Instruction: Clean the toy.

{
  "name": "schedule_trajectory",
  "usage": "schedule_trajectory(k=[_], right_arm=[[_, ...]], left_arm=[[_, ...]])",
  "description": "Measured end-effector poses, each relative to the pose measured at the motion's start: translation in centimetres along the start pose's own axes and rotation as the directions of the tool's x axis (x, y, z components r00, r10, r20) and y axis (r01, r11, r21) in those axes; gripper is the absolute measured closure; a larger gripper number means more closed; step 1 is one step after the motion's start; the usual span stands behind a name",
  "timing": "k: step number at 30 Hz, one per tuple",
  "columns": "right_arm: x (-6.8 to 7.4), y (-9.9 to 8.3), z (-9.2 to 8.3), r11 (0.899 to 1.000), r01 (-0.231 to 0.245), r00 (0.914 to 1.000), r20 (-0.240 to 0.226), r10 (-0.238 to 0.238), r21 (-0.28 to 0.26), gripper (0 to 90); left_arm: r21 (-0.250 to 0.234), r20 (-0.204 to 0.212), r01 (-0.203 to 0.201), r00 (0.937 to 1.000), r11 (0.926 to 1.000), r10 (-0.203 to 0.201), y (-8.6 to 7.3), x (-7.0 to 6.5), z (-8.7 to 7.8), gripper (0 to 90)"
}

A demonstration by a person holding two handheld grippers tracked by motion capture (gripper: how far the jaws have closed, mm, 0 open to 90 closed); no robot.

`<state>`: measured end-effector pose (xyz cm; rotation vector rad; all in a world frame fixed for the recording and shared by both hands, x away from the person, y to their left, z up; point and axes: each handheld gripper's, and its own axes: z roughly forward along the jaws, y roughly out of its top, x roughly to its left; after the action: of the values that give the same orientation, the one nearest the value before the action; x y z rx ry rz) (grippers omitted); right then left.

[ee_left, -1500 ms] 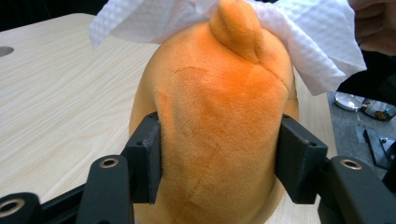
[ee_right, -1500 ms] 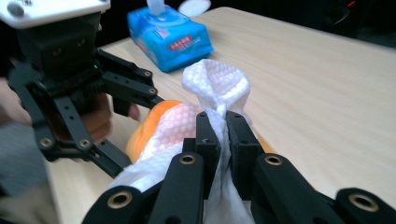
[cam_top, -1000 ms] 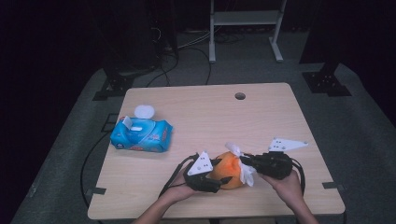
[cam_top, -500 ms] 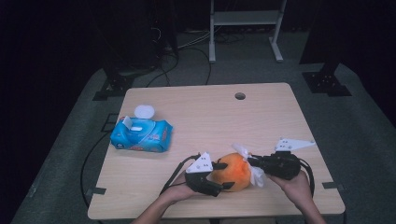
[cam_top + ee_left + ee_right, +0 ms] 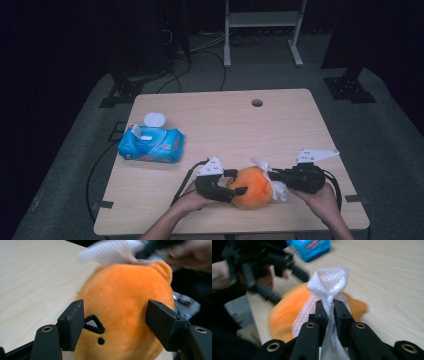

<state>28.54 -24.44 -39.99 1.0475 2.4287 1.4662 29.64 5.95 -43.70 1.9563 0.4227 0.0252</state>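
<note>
Orange plush: one soft toy (image 5: 254,187) lies near the front edge of the wooden table (image 5: 280,130), between two grippers. The left gripper (image 5: 235,182) has its jaws set wide on either side of the toy, the pads against its fur in the left gripper view, and those jaws have just been opening a little with the toy between them. The right gripper (image 5: 274,176) is pinched almost fully closed on one white wipe (image 5: 329,286), which drapes against the toy's right side. One blue pack of wipes (image 5: 151,144) sits near the left edge, its lid flipped up, well apart from the toy. One round hole (image 5: 257,103) marks the far part of the tabletop. Two hands hold the grippers close to the front edge, so little room is left there; the middle, the far half and the right side of the table lie open.
</note>
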Motion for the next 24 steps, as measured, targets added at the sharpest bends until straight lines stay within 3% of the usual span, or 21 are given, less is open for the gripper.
schedule_trajectory(k=[2, 4, 6, 7, 9, 13, 18, 22, 24], right_arm=[[-0.2, -0.2, 0.0, 1.0, -0.017, 0.9999, -0.001, 0.017, 0.008, 82.0], [-0.1, -0.7, 0.5, 0.999, -0.008, 0.9998, -0.02, 0.009, 0.037, 82.1], [0.0, -0.9, 0.6, 0.999, -0.002, 0.9994, -0.033, 0.003, 0.047, 82.0], [0.1, -1.1, 0.5, 0.999, 0.014, 0.9976, -0.069, -0.011, 0.045, 82.1], [0.2, -1.2, 0.4, 0.998, 0.03, 0.997, -0.073, -0.026, 0.054, 82.1], [0.1, -1.6, 0.6, 0.997, 0.04, 0.9938, -0.106, -0.033, 0.068, 82.1], [0.0, -1.8, 0.8, 0.996, 0.037, 0.9946, -0.1, -0.029, 0.082, 82.0], [0.0, -1.8, 1.1, 0.997, 0.03, 0.9954, -0.093, -0.022, 0.077, 82.0], [0.0, -1.8, 1.1, 0.997, 0.027, 0.9961, -0.086, -0.021, 0.072, 82.0]], left_arm=[[0.019, 0.039, -0.043, 0.9983, 0.9989, 0.042, 0.3, -0.7, -0.1, 30.4], [0.005, 0.051, -0.051, 0.9974, 0.9987, 0.051, 0.5, -0.7, -0.2, 28.2], [0.0, 0.046, -0.05, 0.9977, 0.9987, 0.05, 0.5, -0.6, -0.2, 24.4], [-0.008, 0.032, -0.045, 0.9985, 0.999, 0.045, 0.7, -0.4, 0.1, 21.5], [-0.008, 0.035, -0.04, 0.9986, 0.9992, 0.04, 0.8, -0.3, 0.4, 18.4], [0.023, 0.045, -0.007, 0.999, 0.9997, 0.006, 0.8, 0.0, 1.6, 13.7], [0.074, 0.062, -0.022, 0.9979, 0.997, 0.017, 0.2, -0.6, 2.7, 31.8], [0.1, -0.02, -0.087, 0.9958, 0.9912, 0.089, 0.5, -1.4, 2.4, 49.4], [0.09, -0.029, -0.095, 0.9947, 0.9914, 0.098, 0.6, -1.5, 2.3, 53.9]])
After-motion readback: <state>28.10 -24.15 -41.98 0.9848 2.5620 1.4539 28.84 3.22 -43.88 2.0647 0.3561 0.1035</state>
